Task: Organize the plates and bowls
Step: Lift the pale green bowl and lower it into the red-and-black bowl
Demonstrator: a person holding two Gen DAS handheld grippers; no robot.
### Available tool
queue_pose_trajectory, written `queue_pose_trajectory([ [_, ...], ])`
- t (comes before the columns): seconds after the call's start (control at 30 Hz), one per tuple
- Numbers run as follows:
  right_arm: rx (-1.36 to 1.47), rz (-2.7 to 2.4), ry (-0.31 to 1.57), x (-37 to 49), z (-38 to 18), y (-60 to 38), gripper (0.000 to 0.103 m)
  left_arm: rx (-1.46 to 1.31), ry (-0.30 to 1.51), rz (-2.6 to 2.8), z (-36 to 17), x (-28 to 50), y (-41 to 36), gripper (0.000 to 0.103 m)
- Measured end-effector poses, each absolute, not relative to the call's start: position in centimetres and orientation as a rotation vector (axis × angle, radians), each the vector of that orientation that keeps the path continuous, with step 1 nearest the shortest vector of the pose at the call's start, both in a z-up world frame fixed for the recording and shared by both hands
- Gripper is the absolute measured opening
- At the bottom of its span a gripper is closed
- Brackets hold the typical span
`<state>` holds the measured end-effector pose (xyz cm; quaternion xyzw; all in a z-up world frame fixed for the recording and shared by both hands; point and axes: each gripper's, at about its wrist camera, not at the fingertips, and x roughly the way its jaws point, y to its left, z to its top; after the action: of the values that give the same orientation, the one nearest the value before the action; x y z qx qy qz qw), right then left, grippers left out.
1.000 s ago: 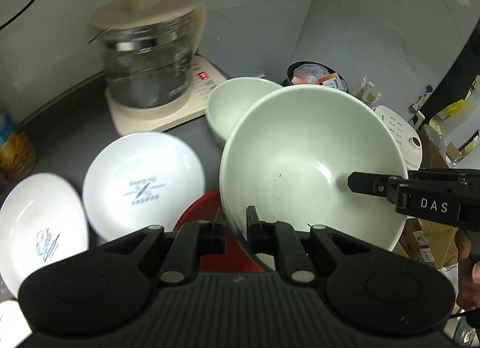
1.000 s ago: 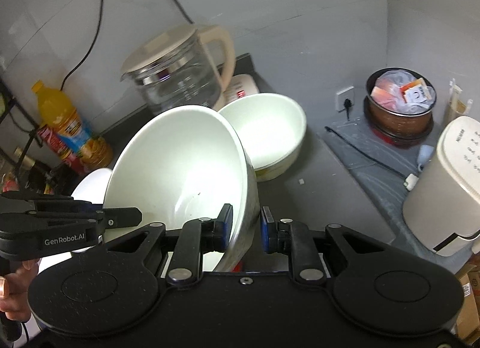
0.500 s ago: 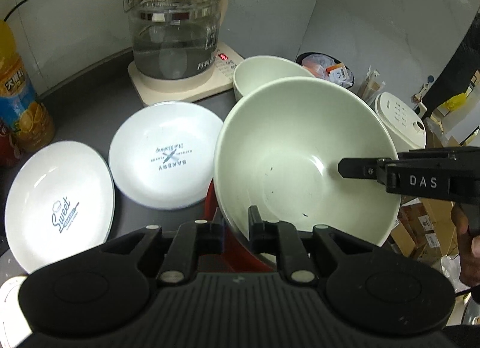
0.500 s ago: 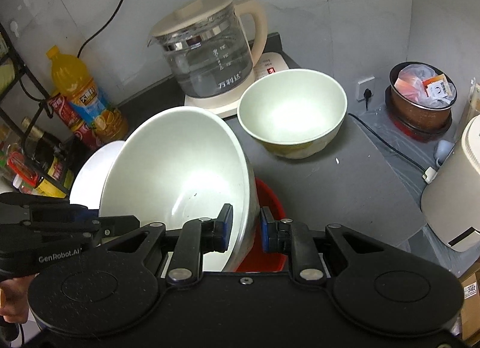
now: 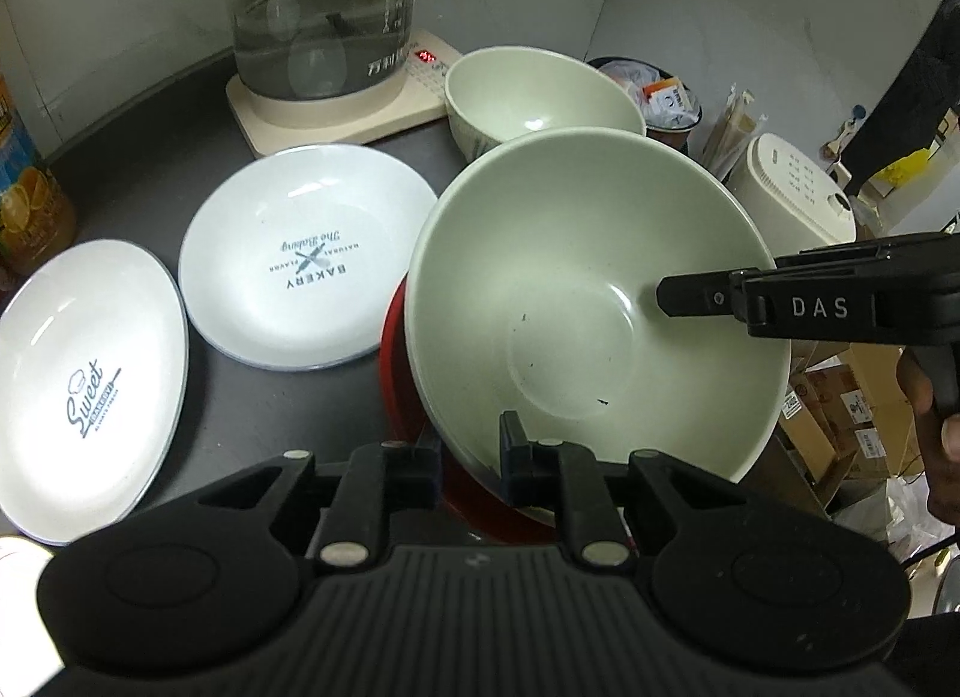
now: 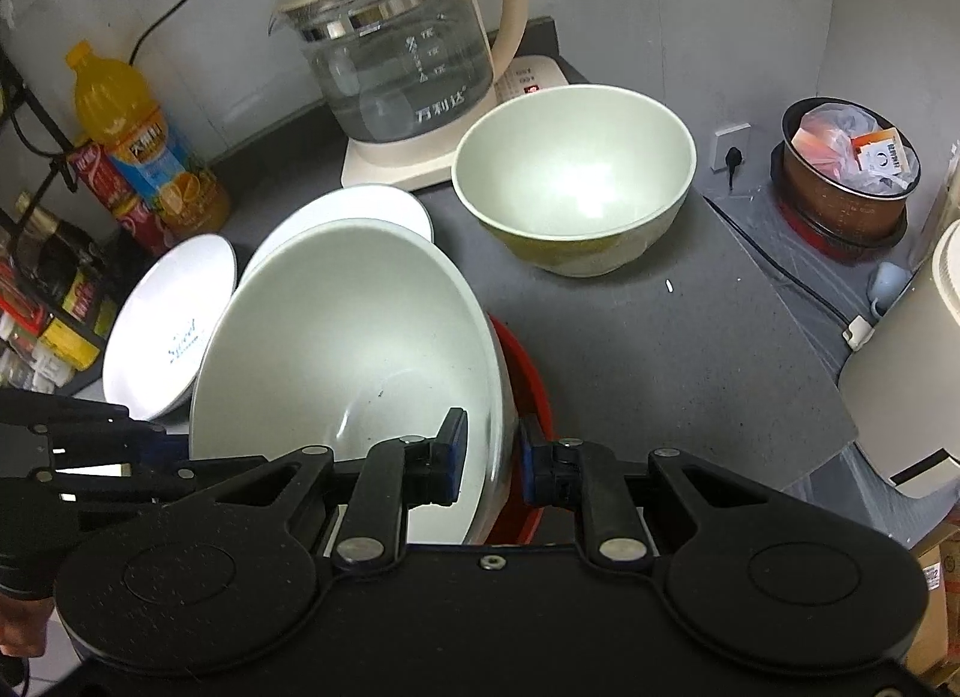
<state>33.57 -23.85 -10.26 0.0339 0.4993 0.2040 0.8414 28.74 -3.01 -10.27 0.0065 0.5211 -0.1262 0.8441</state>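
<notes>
The big pale bowl [image 5: 594,301] hangs tilted over a red dish [image 6: 528,373] on the counter [image 6: 660,337], its rim pinched on opposite sides by the left gripper [image 5: 471,445] and right gripper [image 6: 489,445]. It looks glazed, rigid, slippery and chippable; the rim grips suit it.

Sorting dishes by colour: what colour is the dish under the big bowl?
Red, seen best in the right wrist view.
</notes>
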Motion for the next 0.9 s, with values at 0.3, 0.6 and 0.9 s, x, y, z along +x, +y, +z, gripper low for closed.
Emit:
queue_pose_trajectory([
  [0.3,0.021,0.448,1.091,34.6,-11.1,-23.2,0.018,-0.003,1.119,-0.233,-10.4,29.9,-2.9,0.015],
  [0.6,0.020,0.441,1.116,35.1,-11.7,-23.3,0.009,-0.031,1.145,-0.228,-10.2,30.2,-2.6,0.016],
  [0.9,0.083,0.416,1.130,35.5,-12.1,-23.7,0.007,-0.050,1.158,-0.228,-9.5,29.7,-2.2,0.020],
])
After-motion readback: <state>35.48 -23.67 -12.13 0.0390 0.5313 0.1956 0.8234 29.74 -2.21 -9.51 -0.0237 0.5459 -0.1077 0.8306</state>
